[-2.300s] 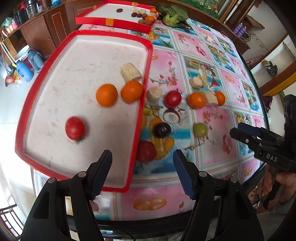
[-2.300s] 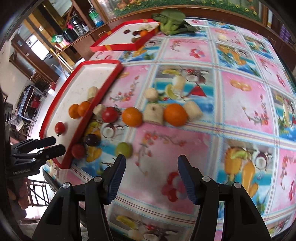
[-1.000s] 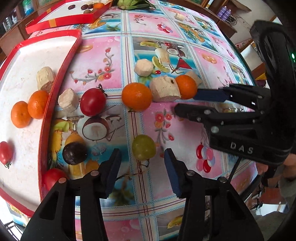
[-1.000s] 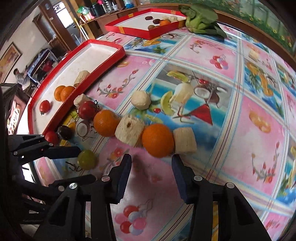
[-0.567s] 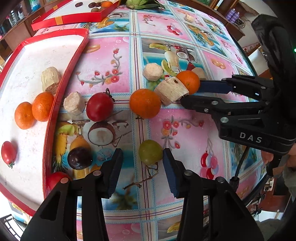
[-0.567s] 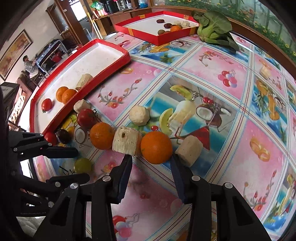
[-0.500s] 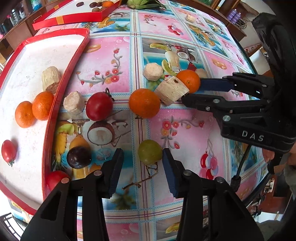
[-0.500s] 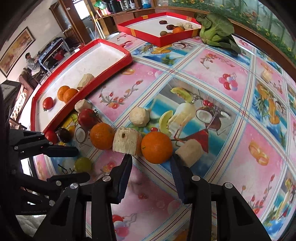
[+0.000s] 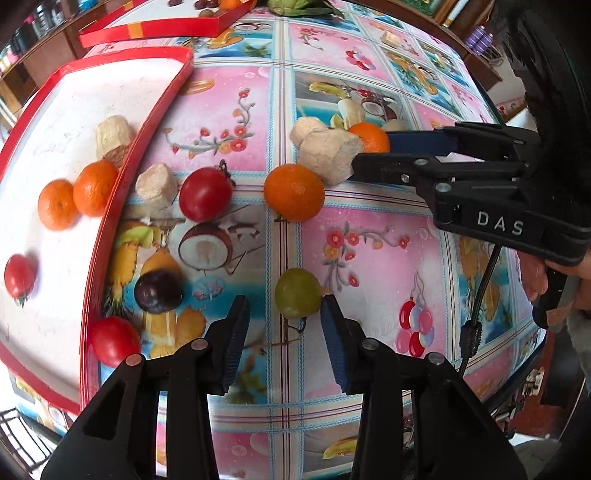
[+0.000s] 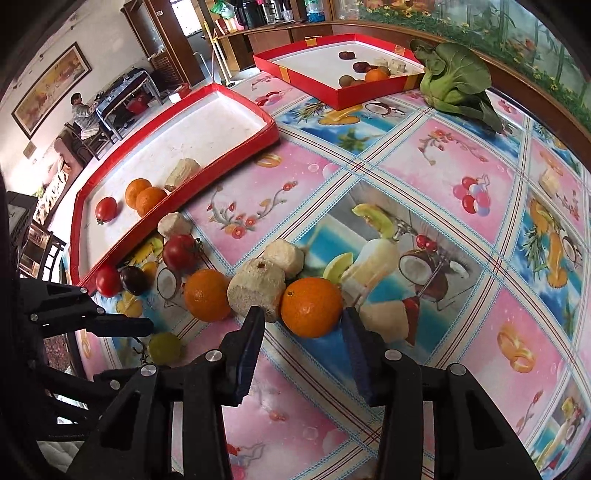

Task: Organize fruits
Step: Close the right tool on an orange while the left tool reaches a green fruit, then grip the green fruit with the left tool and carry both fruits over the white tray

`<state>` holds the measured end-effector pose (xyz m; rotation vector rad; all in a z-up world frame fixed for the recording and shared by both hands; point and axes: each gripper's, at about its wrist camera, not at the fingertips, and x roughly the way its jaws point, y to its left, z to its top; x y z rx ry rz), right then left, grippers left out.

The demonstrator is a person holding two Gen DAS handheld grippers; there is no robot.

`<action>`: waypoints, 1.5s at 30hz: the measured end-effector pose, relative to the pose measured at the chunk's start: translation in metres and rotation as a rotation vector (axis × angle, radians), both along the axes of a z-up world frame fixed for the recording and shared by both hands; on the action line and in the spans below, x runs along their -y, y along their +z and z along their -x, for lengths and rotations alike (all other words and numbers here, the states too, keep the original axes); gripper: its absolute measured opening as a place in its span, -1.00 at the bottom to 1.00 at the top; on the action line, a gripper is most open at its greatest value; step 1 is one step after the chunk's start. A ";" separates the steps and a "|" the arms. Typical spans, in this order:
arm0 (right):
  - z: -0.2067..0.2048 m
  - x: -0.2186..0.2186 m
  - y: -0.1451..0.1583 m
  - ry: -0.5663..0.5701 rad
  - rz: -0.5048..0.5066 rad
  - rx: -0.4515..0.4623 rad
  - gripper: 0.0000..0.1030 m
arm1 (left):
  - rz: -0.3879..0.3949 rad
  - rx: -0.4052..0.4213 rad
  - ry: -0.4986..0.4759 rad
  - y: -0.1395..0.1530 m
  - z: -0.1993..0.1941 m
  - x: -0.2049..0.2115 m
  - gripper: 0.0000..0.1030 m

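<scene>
Tablecloth (image 10: 424,177) roomy; left gripper (image 9: 284,325) brackets grape (image 9: 297,292), unclamped.

A leafy green vegetable (image 10: 456,83) lies on the table (image 10: 424,229), just beside the far red tray's corner; the table wears a glossy cloth (image 9: 369,258) printed with pink and blue squares of fruit, flowers and drinks. Behind the table runs a wooden counter (image 10: 280,33) with bottles and a dark kettle (image 10: 255,14). Farther off, a seated person (image 10: 81,110) is at another table under a framed painting (image 10: 51,86).
</scene>
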<state>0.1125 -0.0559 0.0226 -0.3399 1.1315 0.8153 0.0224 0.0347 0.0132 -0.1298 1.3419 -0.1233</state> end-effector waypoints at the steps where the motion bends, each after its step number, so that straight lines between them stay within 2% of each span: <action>1: 0.000 0.001 -0.001 -0.010 -0.002 -0.004 -0.33 | 0.001 0.003 -0.015 0.000 -0.001 0.000 -0.26; 5: 0.002 0.010 -0.002 -0.078 -0.006 -0.021 -0.39 | 0.012 0.019 -0.058 0.001 -0.005 -0.002 -0.30; 7: 0.005 0.015 0.002 -0.112 -0.016 -0.027 -0.40 | 0.043 0.022 -0.075 0.002 -0.004 -0.005 -0.46; 10: 0.013 0.027 0.008 -0.169 -0.044 -0.064 -0.42 | 0.047 0.031 -0.105 0.006 -0.003 -0.007 -0.54; 13: 0.033 0.037 0.007 -0.197 -0.036 -0.114 -0.43 | 0.073 0.017 -0.127 0.004 -0.003 -0.011 -0.54; 19: 0.049 0.042 0.005 -0.246 -0.019 -0.122 -0.41 | 0.126 -0.010 -0.148 -0.002 -0.010 -0.011 -0.48; 25: 0.045 0.023 0.001 -0.250 -0.005 -0.100 -0.35 | 0.071 0.003 -0.197 -0.001 -0.016 0.004 -0.48; 27: 0.044 0.019 0.001 -0.266 -0.001 -0.082 -0.35 | 0.058 0.009 -0.205 -0.001 -0.016 0.007 -0.54; 33: 0.041 0.020 0.002 -0.312 -0.015 -0.079 -0.40 | 0.067 0.025 -0.183 0.002 -0.012 -0.001 -0.55; 45: 0.056 0.009 0.015 -0.295 -0.019 -0.069 -0.41 | 0.112 0.076 -0.115 0.029 -0.006 -0.037 -0.55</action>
